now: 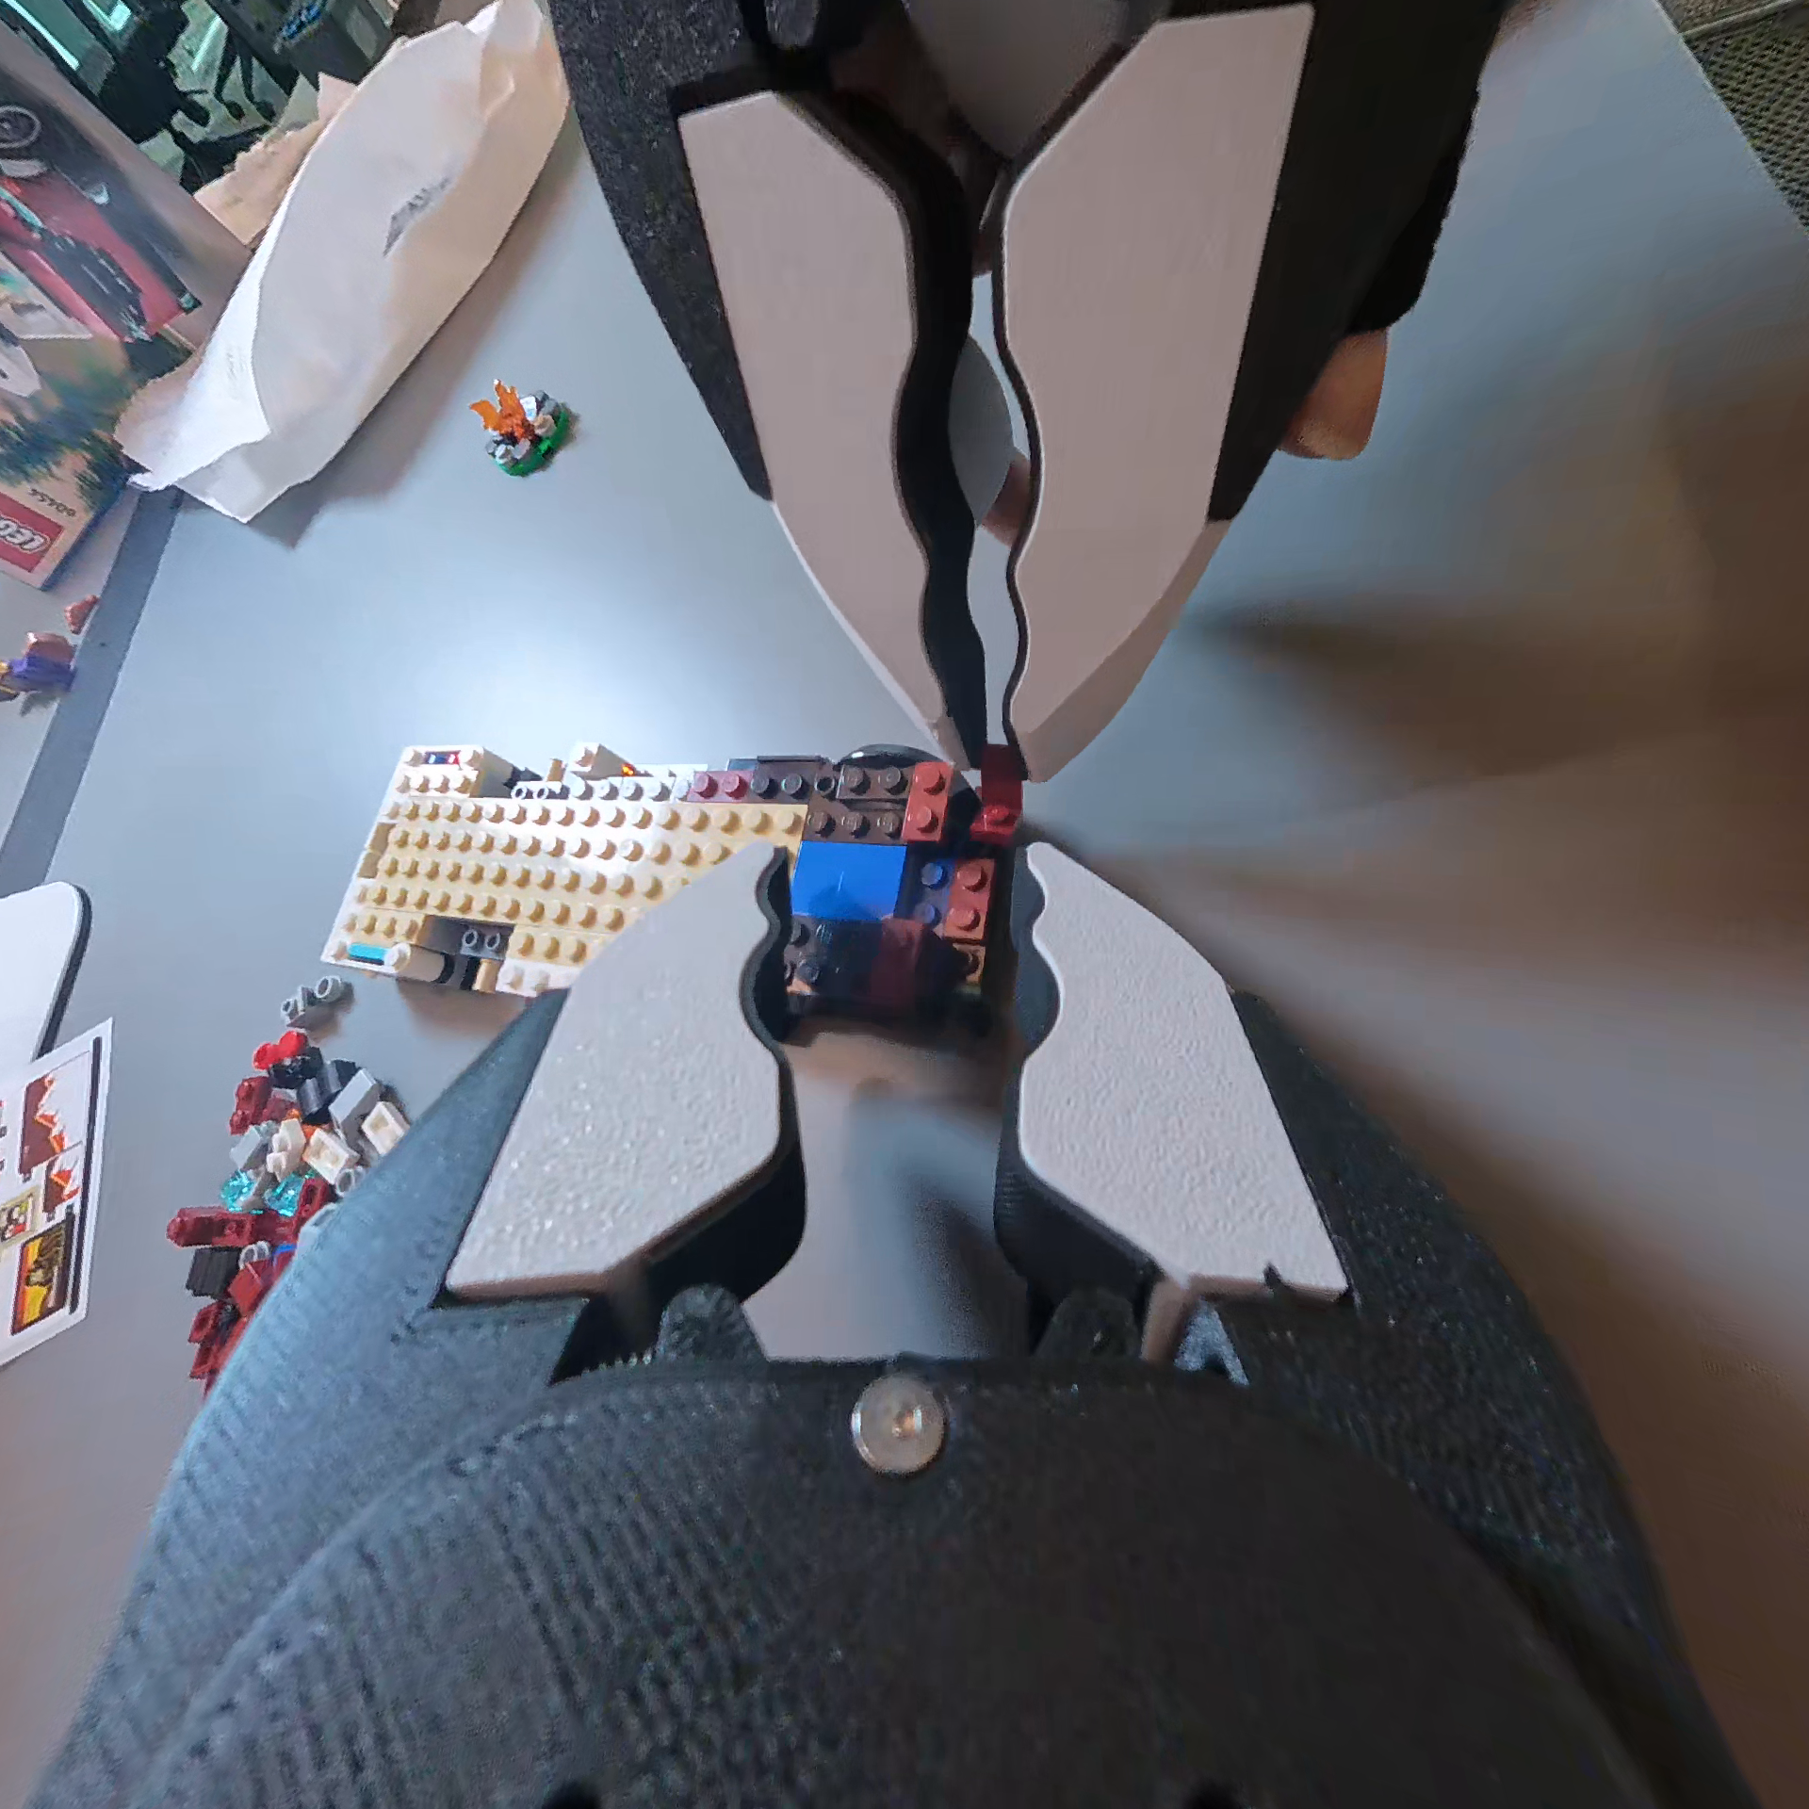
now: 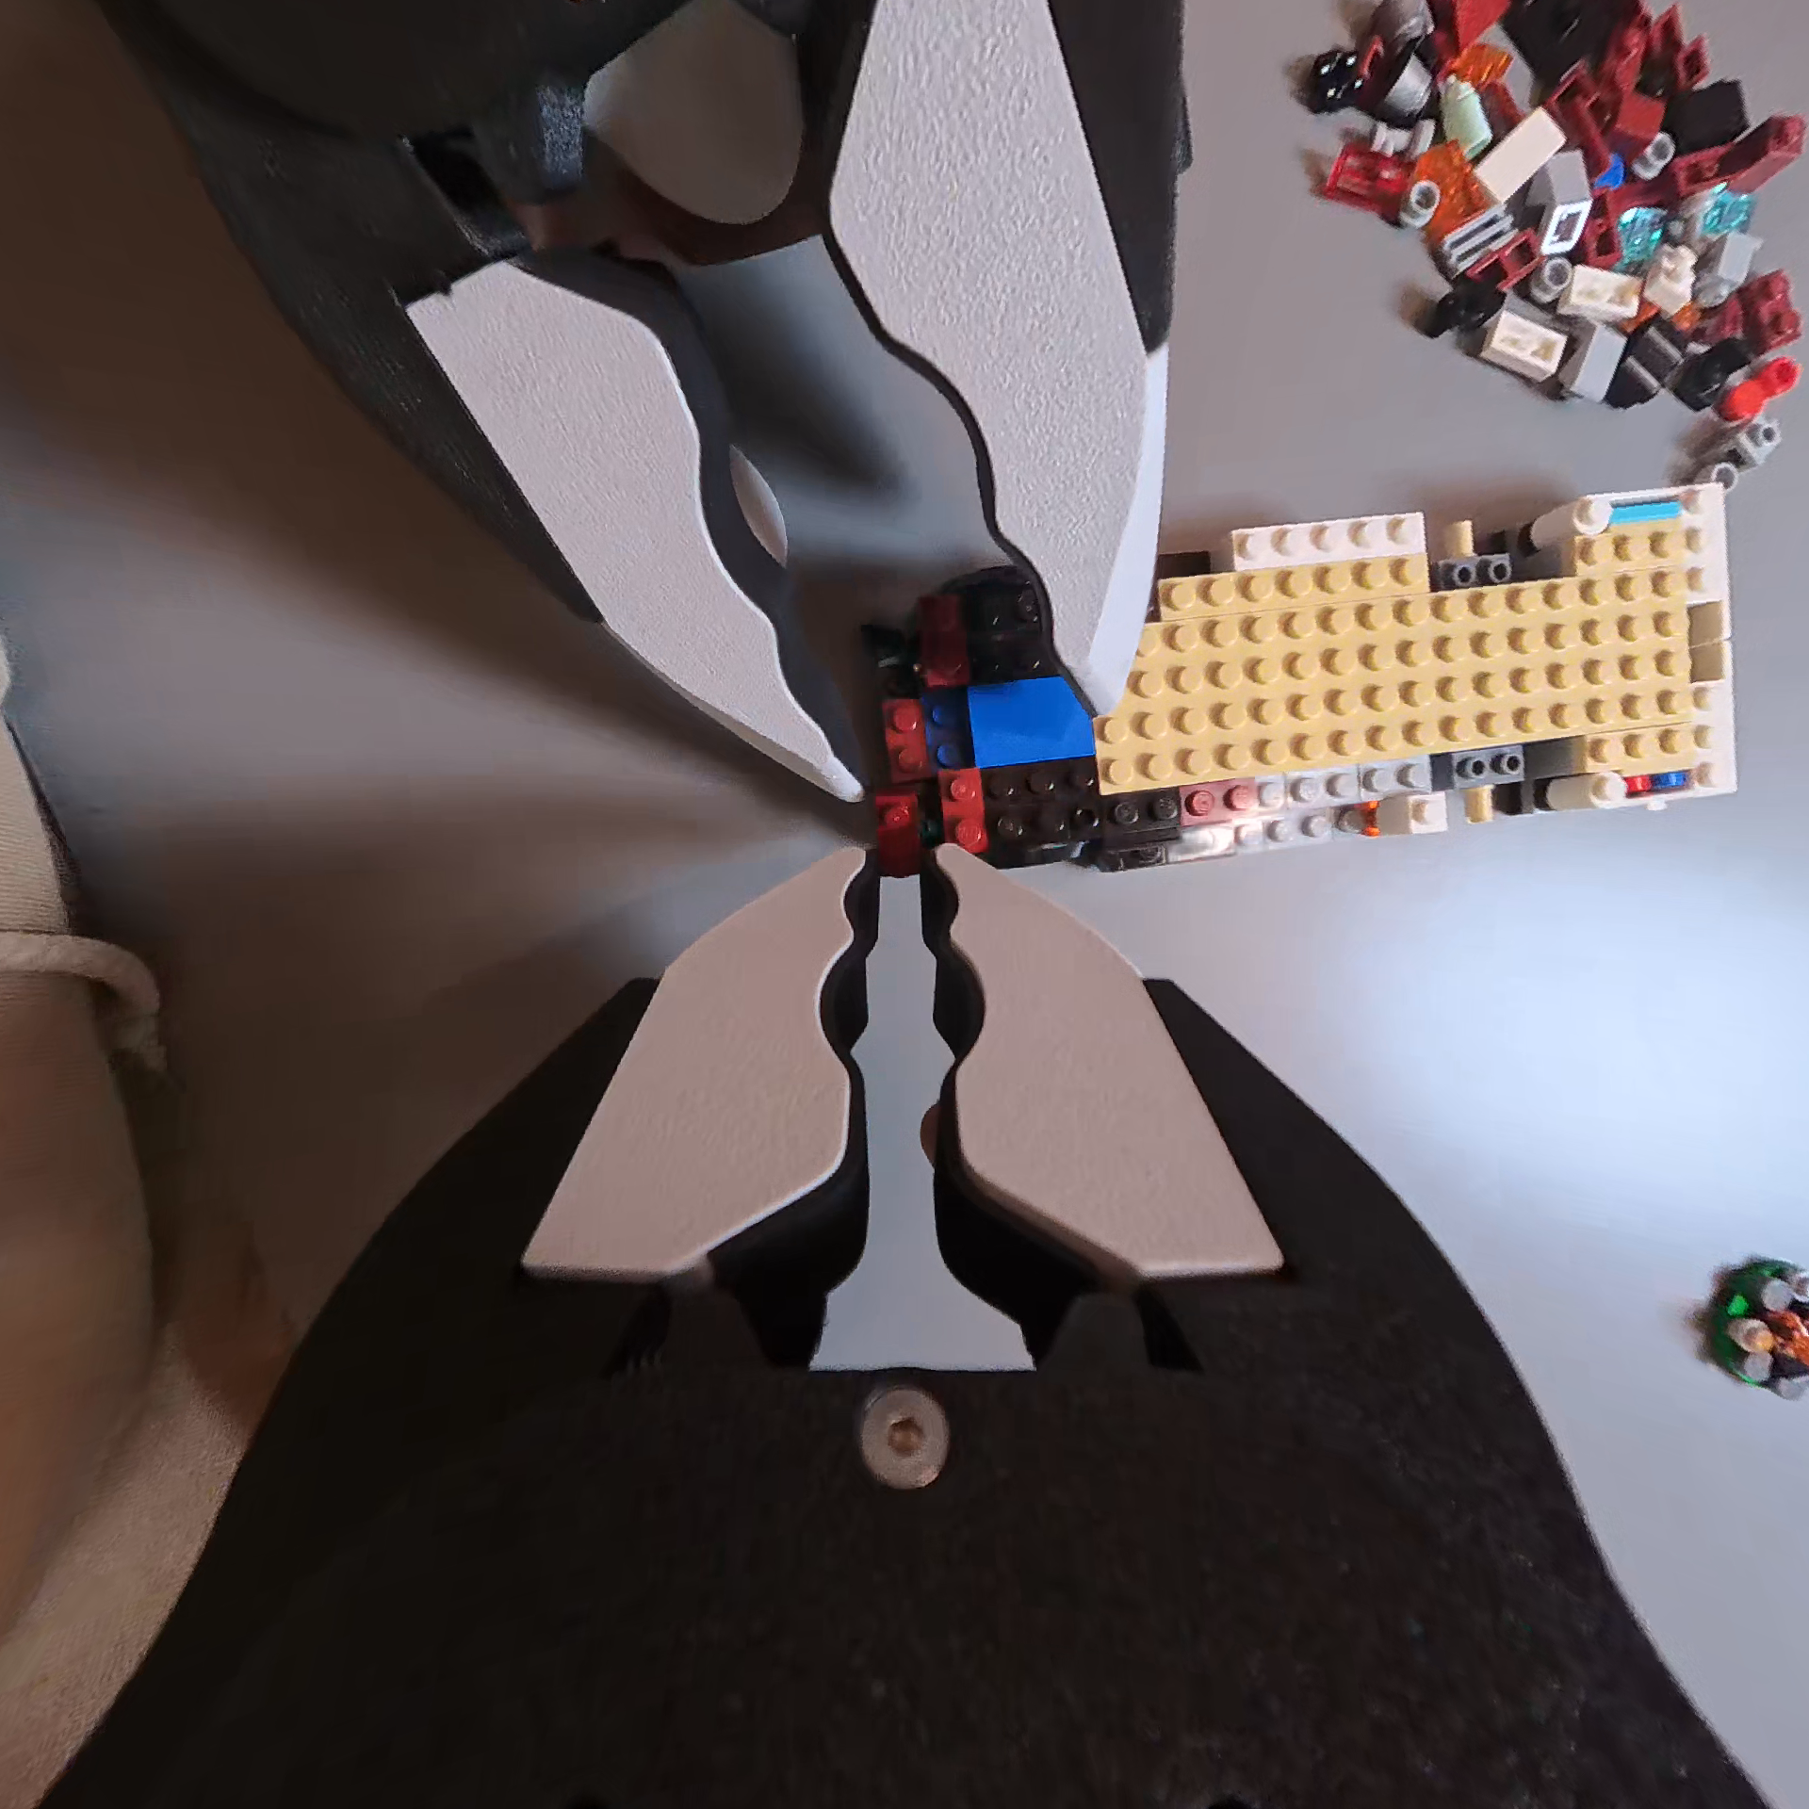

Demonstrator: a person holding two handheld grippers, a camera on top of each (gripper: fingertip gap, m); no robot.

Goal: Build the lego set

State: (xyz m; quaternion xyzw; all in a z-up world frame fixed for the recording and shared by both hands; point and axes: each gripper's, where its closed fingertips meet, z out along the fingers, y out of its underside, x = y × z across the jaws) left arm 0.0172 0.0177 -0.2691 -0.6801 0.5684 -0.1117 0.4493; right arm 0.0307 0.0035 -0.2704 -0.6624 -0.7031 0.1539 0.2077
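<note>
My right gripper [image 2: 896, 866]: pinching one small red brick [image 2: 897, 820] at the brick model's [image 2: 1370, 675] corner.
My left gripper [image 1: 896, 871]: spread, straddling the model's dark end, pads not pressing.
Farther: one loose-brick pile [image 2: 1605, 196].

**Grey tabletop under bright overhead light**

A smooth grey table [image 1: 294, 685] is seen, with a bright glare reflected near its middle. Along its left edge a darker strip [image 1: 93, 705] is visible. Dark, cluttered furniture [image 1: 166, 59] is glimpsed beyond the far corner, too blurred to be told apart. At another corner a dark mesh surface [image 1: 1762, 88] is shown.
</note>
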